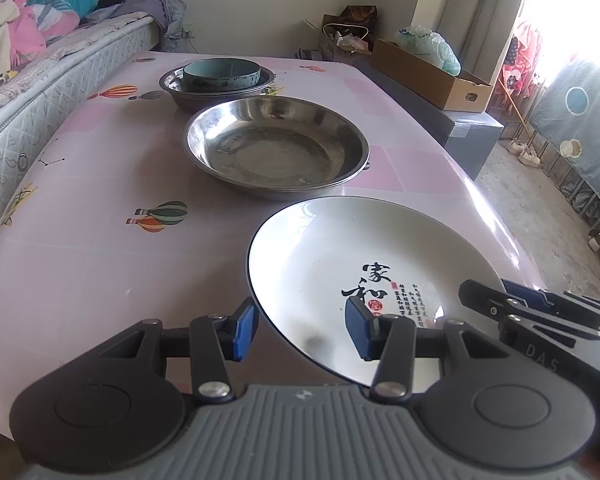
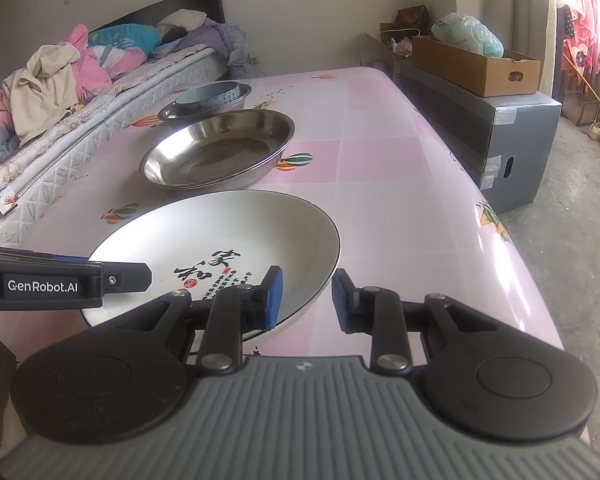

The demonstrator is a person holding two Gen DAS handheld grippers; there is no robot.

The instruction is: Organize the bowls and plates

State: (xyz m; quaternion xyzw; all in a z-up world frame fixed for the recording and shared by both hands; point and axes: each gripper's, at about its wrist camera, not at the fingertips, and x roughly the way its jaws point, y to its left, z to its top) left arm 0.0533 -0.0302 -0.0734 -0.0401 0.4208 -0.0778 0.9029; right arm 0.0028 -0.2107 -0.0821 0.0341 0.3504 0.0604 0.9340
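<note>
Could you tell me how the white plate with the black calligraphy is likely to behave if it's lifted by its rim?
The white plate looks like glazed ceramic, so probably stiff, fairly heavy and breakable if dropped. Its glossy, reflective surface suggests the rim may slip between the pads. It is wide and shallow, so gripped at one edge, as the left gripper is placed, it would likely sag downward at the far side.

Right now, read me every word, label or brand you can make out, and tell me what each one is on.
"GenRobot.AI": white print on the side of the left gripper.
"DAS": faint raised letters on the right gripper; more may be cut off.
"家和": large black brush characters inside the white plate.
Small columns of characters and red seals beside them on the plate: too small to read.
</note>
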